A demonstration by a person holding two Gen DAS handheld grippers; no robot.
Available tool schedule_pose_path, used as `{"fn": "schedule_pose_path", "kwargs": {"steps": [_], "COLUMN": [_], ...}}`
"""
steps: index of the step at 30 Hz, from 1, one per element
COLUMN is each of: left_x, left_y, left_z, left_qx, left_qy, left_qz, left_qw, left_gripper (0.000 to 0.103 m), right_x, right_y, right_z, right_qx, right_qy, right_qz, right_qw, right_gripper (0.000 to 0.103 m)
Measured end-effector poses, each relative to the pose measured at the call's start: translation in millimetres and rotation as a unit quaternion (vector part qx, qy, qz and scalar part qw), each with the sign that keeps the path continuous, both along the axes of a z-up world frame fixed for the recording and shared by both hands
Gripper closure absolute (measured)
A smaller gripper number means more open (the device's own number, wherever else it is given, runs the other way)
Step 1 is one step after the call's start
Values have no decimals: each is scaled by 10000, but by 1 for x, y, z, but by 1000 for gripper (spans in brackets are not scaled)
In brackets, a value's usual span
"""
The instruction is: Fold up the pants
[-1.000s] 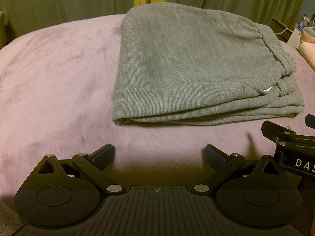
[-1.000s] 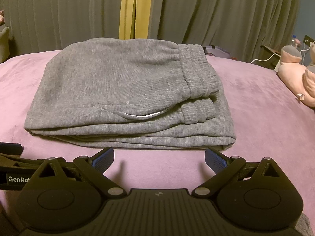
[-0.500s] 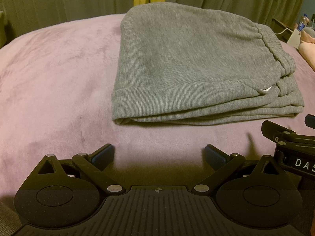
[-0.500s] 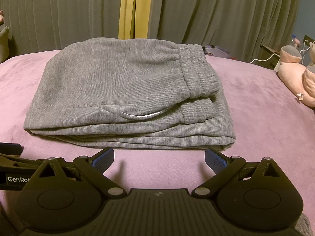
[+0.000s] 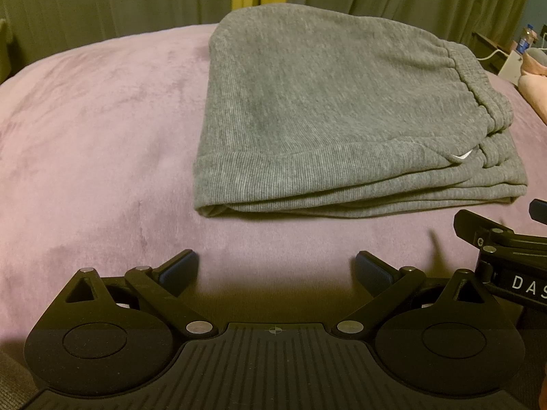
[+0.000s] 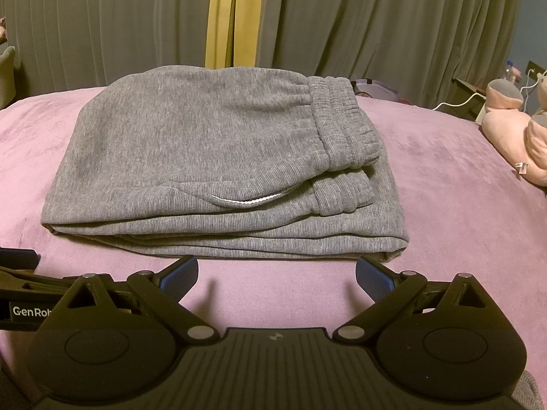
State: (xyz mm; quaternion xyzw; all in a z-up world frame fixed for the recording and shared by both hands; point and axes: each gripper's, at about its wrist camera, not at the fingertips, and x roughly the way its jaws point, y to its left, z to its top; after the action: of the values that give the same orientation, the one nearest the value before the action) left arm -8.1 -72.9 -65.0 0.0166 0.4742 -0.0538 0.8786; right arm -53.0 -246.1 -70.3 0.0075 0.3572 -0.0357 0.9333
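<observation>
Grey pants (image 6: pixel 212 157) lie folded (waistband at right) on the bed (image 5: pixel 95 143); left gripper (image 5: pixel 277 268) and right gripper (image 6: pixel 277 273) near, jaws spread, empty.

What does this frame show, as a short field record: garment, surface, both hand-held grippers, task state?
garment: grey pants, folded into a layered stack, waistband on top at right
surface: pink blanket
left hand-held gripper: open, empty, short of the stack
right hand-held gripper: open, empty, at the stack's near edge
contact: neither grips the cloth
background: curtains, pink plush
task state: fold appears complete
</observation>
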Motion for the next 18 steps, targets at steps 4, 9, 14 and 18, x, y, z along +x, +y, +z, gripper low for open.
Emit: {"fn": "schedule_pose_path", "kwargs": {"steps": [4, 9, 14, 18], "left_x": [0, 0, 0, -1], "left_y": [0, 1, 1, 0], "left_z": [0, 1, 0, 0], "left_qx": [-5, -7, -8, -8], "left_qy": [9, 10, 12, 13], "left_qz": [-3, -4, -4, -5], "left_qw": [10000, 10000, 10000, 10000], "left_gripper": [1, 1, 1, 1], "right_x": [-1, 0, 0, 0], "right_y": [0, 0, 0, 0], "right_z": [0, 0, 0, 0], "right_qx": [-4, -4, -7, -7], "right_qy": [0, -1, 1, 2], "right_qz": [2, 0, 0, 1], "right_qw": [10000, 10000, 10000, 10000], "right_gripper": [4, 4, 4, 4]}}
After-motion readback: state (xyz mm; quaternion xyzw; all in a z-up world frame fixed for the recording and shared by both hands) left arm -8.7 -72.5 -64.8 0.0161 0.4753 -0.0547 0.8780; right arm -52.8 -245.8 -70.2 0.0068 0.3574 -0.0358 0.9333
